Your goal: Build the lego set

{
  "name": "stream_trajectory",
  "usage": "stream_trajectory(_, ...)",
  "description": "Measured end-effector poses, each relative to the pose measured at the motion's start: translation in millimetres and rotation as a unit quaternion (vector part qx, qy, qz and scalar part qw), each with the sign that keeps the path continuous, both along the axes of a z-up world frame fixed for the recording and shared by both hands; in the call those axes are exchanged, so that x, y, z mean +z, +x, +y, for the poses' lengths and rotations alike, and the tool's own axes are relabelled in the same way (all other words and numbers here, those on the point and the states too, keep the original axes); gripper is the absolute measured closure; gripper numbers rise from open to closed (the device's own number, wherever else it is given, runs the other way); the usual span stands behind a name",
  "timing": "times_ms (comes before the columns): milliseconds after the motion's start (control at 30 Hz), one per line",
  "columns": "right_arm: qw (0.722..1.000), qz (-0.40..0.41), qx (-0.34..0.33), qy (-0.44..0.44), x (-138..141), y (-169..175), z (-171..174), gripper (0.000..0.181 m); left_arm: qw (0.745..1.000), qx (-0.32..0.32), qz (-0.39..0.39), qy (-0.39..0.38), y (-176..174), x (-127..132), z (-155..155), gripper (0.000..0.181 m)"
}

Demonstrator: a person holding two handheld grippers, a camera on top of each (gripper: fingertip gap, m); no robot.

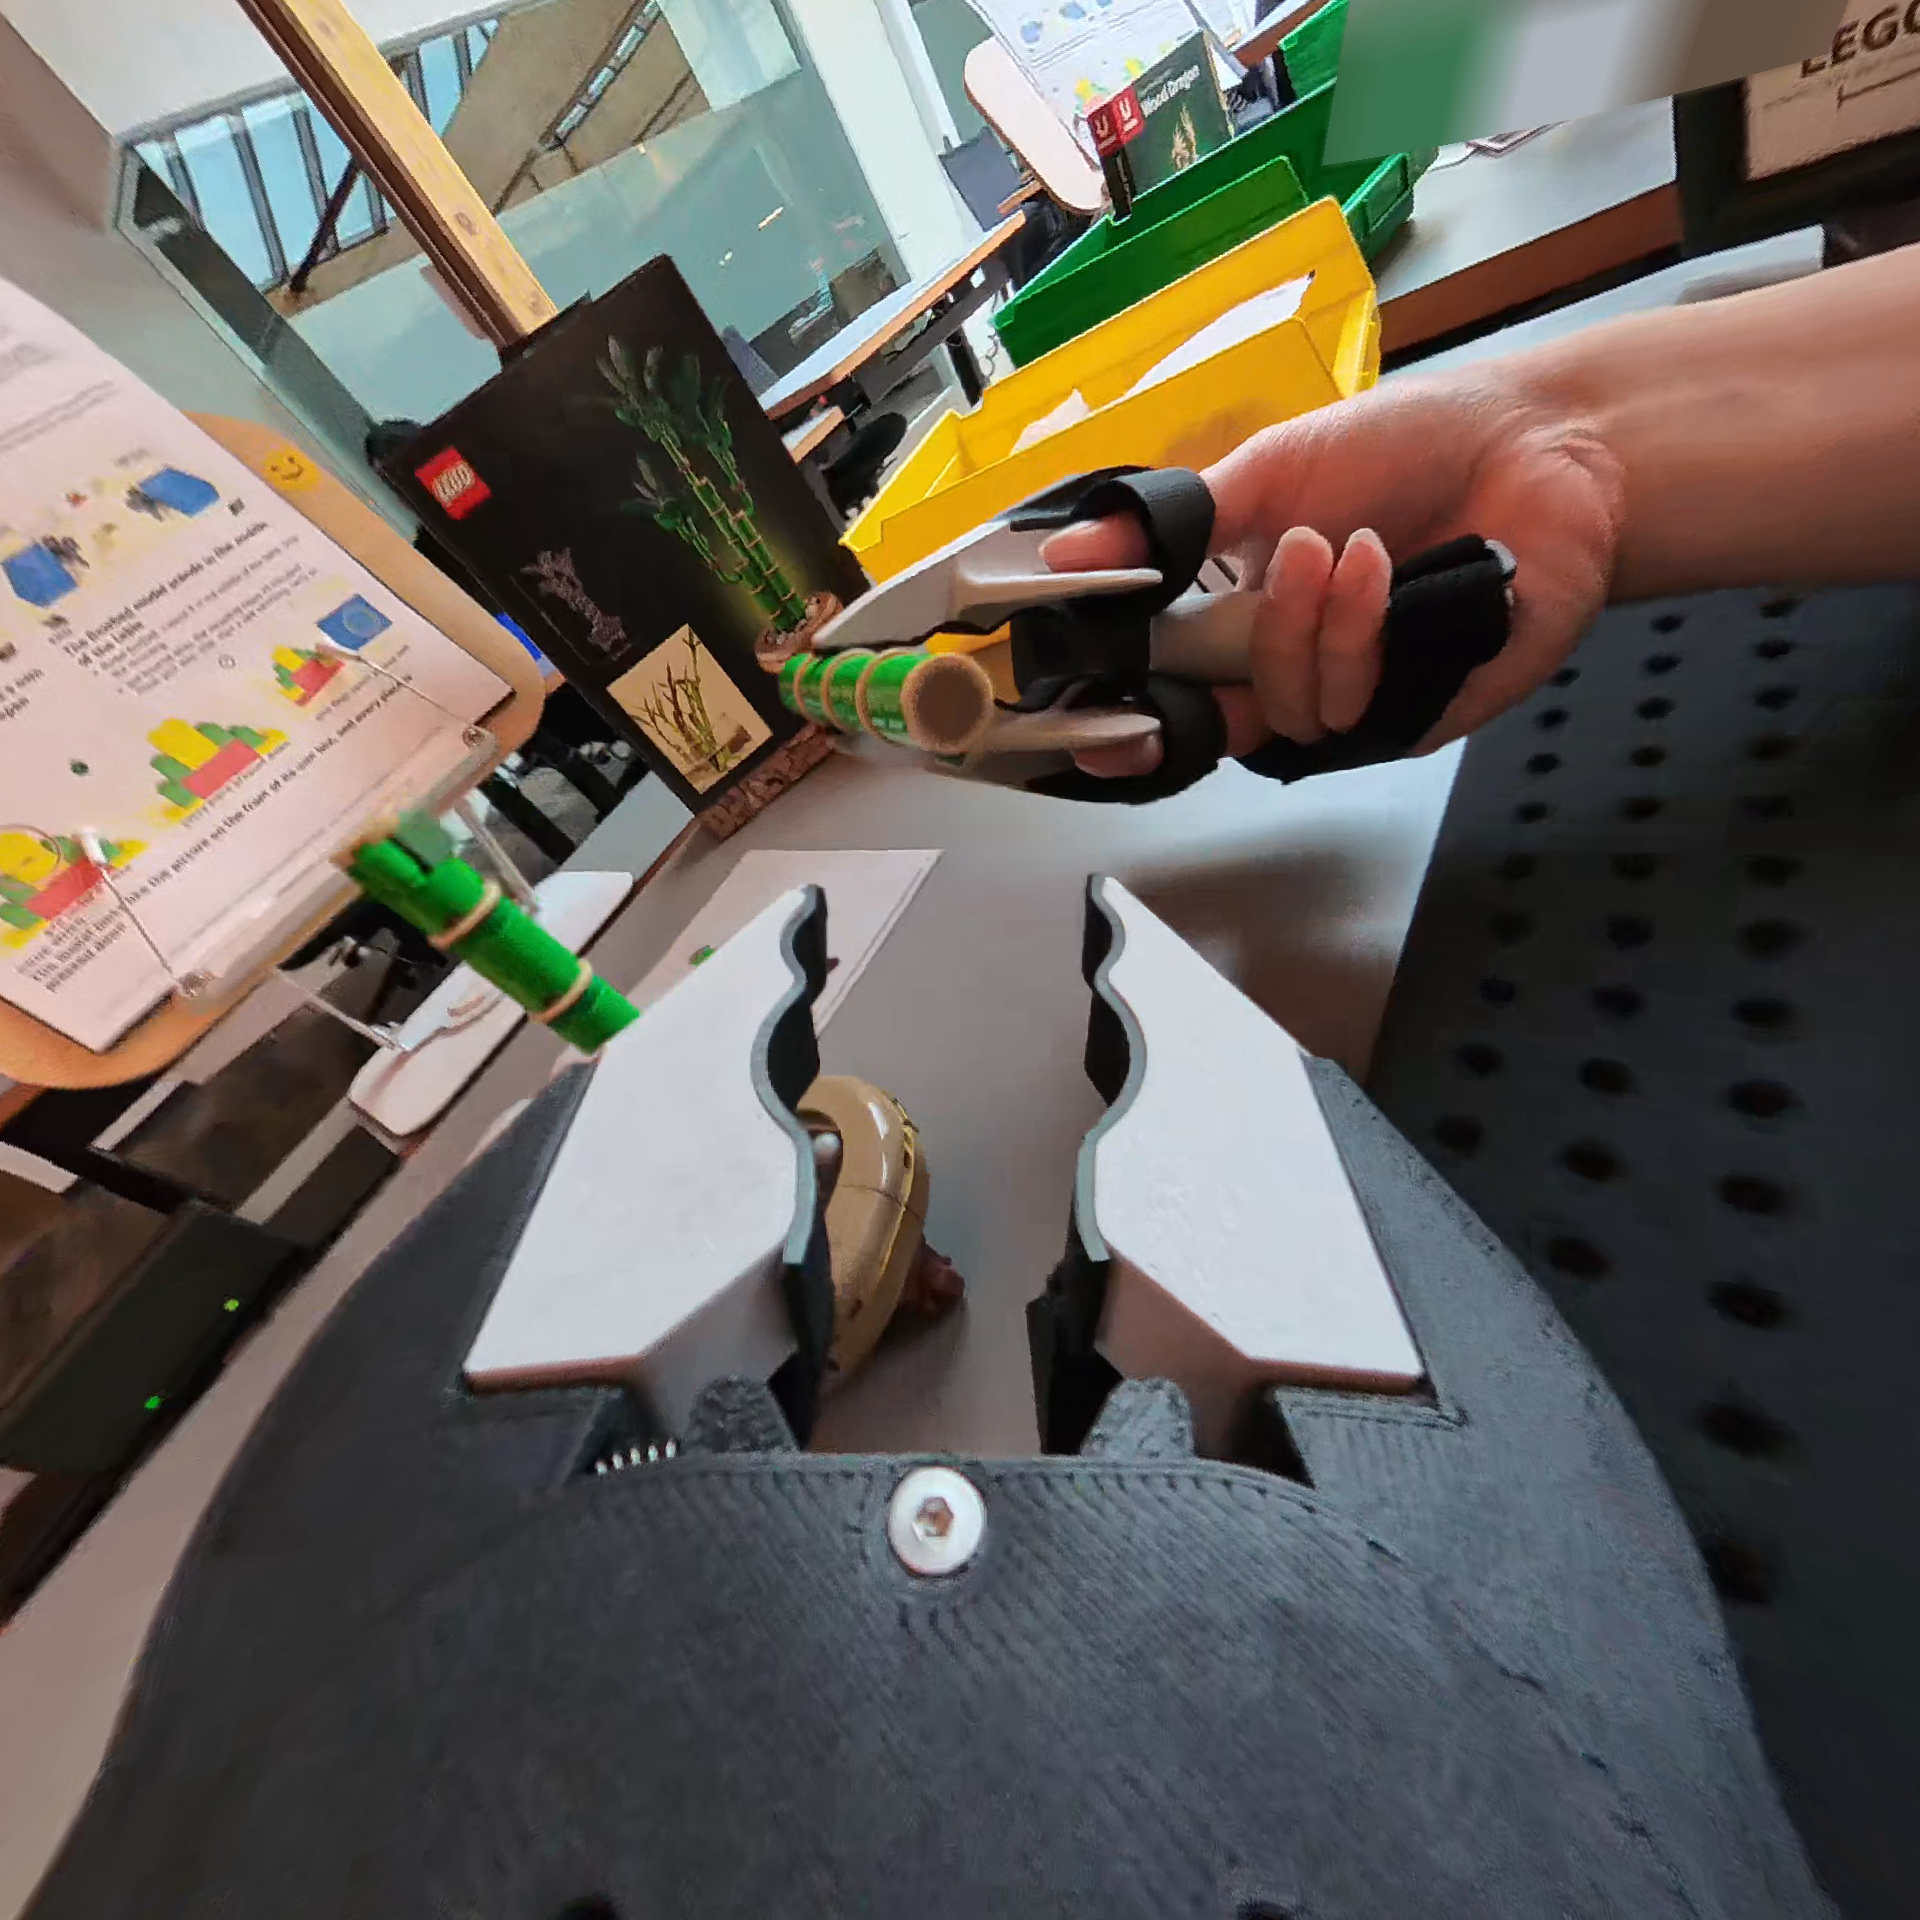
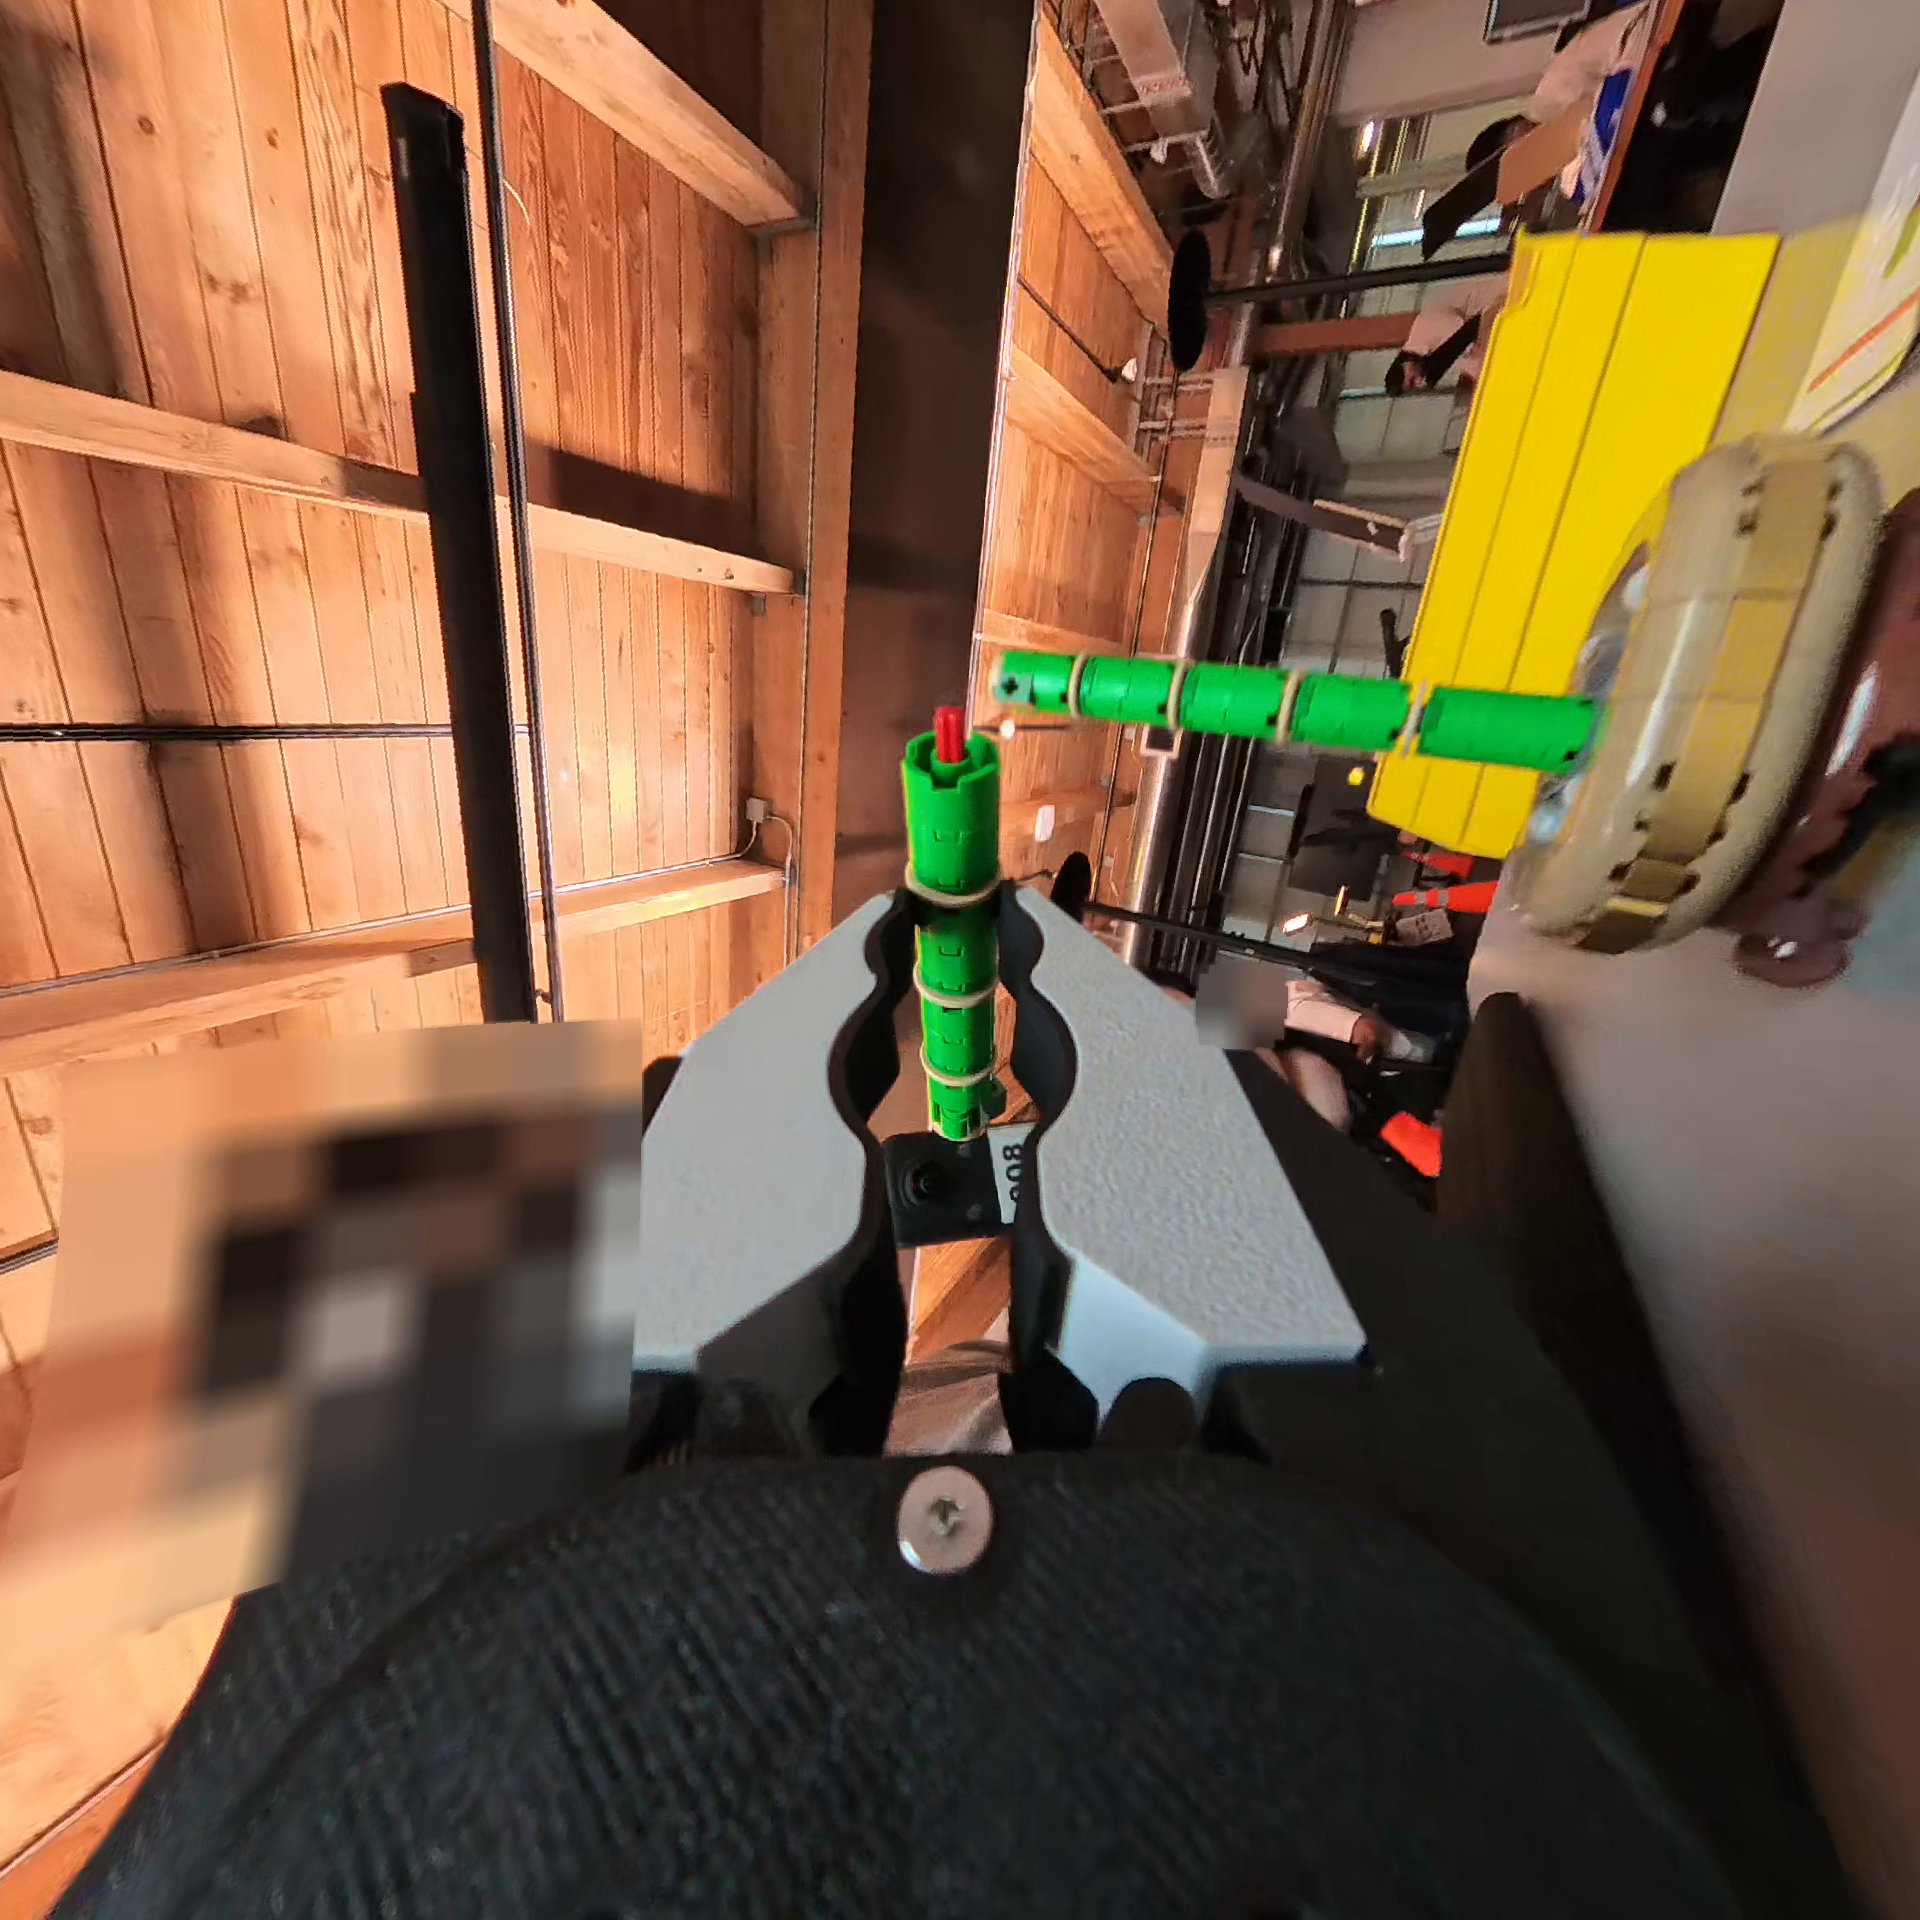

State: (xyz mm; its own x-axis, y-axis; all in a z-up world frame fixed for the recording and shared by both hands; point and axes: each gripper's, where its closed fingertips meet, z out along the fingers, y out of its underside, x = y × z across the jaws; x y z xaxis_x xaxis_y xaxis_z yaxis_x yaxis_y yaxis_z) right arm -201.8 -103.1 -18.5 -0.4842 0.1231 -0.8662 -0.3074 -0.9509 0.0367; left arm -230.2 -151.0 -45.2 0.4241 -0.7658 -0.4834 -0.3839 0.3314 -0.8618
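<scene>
Between the right gripper (image 2: 951, 997) fingers, one green stalk (image 2: 951, 935).

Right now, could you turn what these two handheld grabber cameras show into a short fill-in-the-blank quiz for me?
1. The right gripper has its jaws shut on a segmented ___ plastic bamboo stalk.
2. A small ___ peg pokes from that stalk's far end.
3. The round tan brick pot sits between the left gripper jaws, which stand ___.
4. Behind the black set box lies a ___ plastic bin.

Missing: green; red; open; yellow
</scene>
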Motion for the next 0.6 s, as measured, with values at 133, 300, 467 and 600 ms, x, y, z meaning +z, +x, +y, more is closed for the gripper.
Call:
stream_trajectory(133, 0.999, 0.018, 0.032, -0.002, 10.7, -9.9, -18.2, 0.167, 0.998, -0.008, 0.016, 0.062, 9.4, 15.4, -6.3, 0.138)
stream_trajectory(300, 0.994, 0.008, 0.110, -0.027, 3.7, -23.9, -47.3, 0.167, 0.992, -0.045, 0.063, 0.103, 5.7, 16.3, -23.5, 0.131)
stream_trajectory(467, 0.984, 0.011, 0.162, -0.068, -8.5, -30.4, -60.9, 0.167, 0.966, -0.073, 0.120, 0.215, 6.9, 22.9, -41.3, 0.144)
stream_trajectory(600, 0.979, 0.005, 0.187, -0.081, -16.1, -36.2, -69.6, 0.167, 0.953, -0.085, 0.172, 0.234, 7.0, 12.0, -37.1, 0.142)
